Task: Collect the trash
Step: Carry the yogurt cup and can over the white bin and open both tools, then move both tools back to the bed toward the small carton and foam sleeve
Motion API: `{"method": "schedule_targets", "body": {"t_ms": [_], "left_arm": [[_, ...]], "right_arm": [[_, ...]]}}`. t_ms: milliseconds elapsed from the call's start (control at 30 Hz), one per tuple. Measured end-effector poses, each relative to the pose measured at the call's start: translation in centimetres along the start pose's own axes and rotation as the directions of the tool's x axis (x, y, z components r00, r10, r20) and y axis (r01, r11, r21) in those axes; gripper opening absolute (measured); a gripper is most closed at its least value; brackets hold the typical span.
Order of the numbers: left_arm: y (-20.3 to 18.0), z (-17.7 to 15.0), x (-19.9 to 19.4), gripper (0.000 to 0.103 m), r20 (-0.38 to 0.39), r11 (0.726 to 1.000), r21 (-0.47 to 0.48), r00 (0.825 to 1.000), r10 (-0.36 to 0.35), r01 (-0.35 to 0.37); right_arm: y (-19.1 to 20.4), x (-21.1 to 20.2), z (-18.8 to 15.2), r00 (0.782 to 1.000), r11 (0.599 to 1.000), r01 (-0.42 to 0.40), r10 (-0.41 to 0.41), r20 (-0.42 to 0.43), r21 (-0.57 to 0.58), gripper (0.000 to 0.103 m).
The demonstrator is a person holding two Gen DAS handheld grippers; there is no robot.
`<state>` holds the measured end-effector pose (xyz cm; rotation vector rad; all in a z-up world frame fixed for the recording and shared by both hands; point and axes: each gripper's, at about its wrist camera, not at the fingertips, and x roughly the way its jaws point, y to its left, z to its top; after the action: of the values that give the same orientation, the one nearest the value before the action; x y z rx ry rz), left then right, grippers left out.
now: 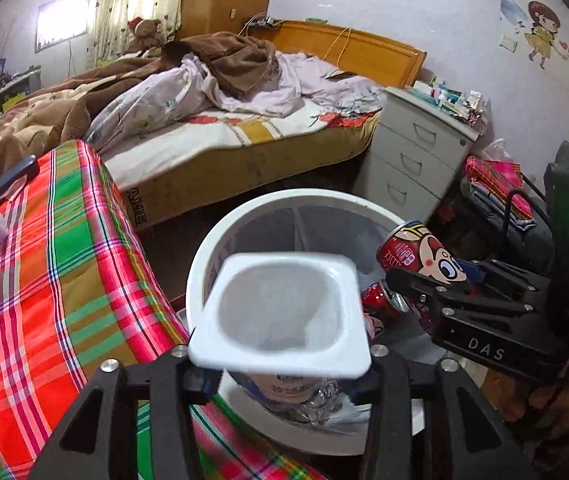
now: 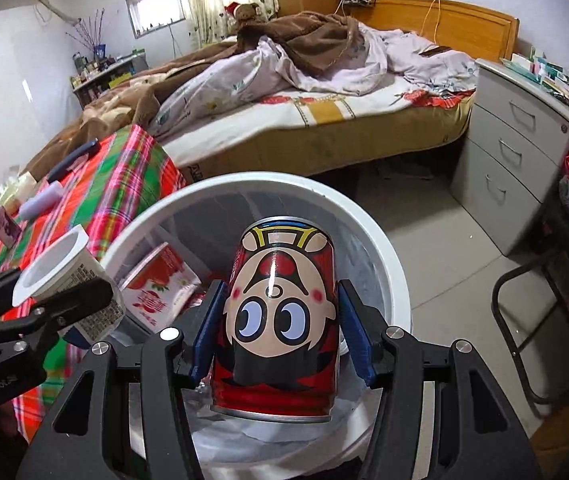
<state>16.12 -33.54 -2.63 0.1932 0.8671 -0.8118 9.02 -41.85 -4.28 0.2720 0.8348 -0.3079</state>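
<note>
My left gripper (image 1: 284, 384) is shut on a white plastic yogurt cup (image 1: 280, 312), held over the near rim of the white trash bin (image 1: 196, 272). My right gripper (image 2: 280, 332) is shut on a red cartoon-face can (image 2: 276, 312), upside down above the bin's (image 2: 388, 256) opening. The right gripper with its can (image 1: 420, 256) shows at the right of the left wrist view. The left gripper's cup (image 2: 64, 268) shows at the left of the right wrist view. Inside the bin lie a red and white carton (image 2: 160, 284) and another red can (image 1: 380, 300).
A table with a plaid cloth (image 1: 44, 280) stands left of the bin, with a dark handle (image 2: 72, 160) and a white tube (image 2: 40, 200) on it. A bed (image 2: 304, 92) lies behind, a grey drawer cabinet (image 2: 516, 152) to the right, a folding stool (image 2: 532, 320) nearby.
</note>
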Motion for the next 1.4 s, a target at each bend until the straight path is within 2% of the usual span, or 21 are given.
{"method": "schedule_targets", "body": {"t_ms": [33, 167, 200, 233, 267, 767, 1000, 1267, 1400], "left_arm": [[0.1, 0.1, 0.1, 0.059, -0.002, 1.0, -0.002, 1.0, 0.01, -0.01], [0.5, 0.1, -0.2, 0.066, 0.016, 1.0, -0.008, 1.0, 0.002, -0.002], [0.6, 0.1, -0.4, 0.068, 0.019, 1.0, -0.01, 1.0, 0.006, -0.006], [0.7, 0.1, -0.5, 0.073, 0.021, 1.0, -0.012, 1.0, 0.01, -0.009], [0.9, 0.1, -0.7, 0.075, 0.024, 1.0, -0.017, 1.0, 0.013, -0.012], [3.4, -0.7, -4.5, 0.075, 0.082, 0.996, -0.074, 0.995, 0.055, -0.049], [5.6, -1.7, -6.9, 0.075, 0.109, 0.989, -0.11, 0.988, 0.111, -0.099], [9.3, -3.5, -9.6, 0.075, 0.123, 0.973, -0.169, 0.976, 0.179, -0.157], [11.9, -4.3, -11.0, 0.075, 0.124, 0.956, -0.204, 0.963, 0.239, -0.211]], "right_arm": [[-0.1, 0.2, 0.0, 1.0, 1.0, 0.005, -0.005, -0.006, -0.001, 0.057], [-0.3, 0.2, -0.1, 1.0, 1.0, -0.002, 0.002, -0.014, 0.013, 0.059], [-0.4, 0.2, -0.1, 1.0, 1.0, -0.007, 0.007, -0.009, 0.015, 0.062], [-0.4, 0.0, -0.1, 1.0, 1.0, -0.013, 0.013, 0.001, 0.016, 0.071], [-0.3, -0.1, -0.1, 1.0, 1.0, -0.017, 0.016, 0.012, 0.013, 0.072], [1.2, -1.4, 0.3, 0.998, 0.999, -0.033, 0.033, 0.062, -0.001, 0.072], [2.5, -1.9, 0.3, 0.994, 0.998, -0.064, 0.064, 0.088, 0.0, 0.072], [5.7, -1.9, 0.5, 0.988, 0.992, -0.108, 0.113, 0.103, -0.06, 0.072], [7.9, -1.8, 1.0, 0.98, 0.984, -0.148, 0.159, 0.117, -0.098, 0.072]]}}
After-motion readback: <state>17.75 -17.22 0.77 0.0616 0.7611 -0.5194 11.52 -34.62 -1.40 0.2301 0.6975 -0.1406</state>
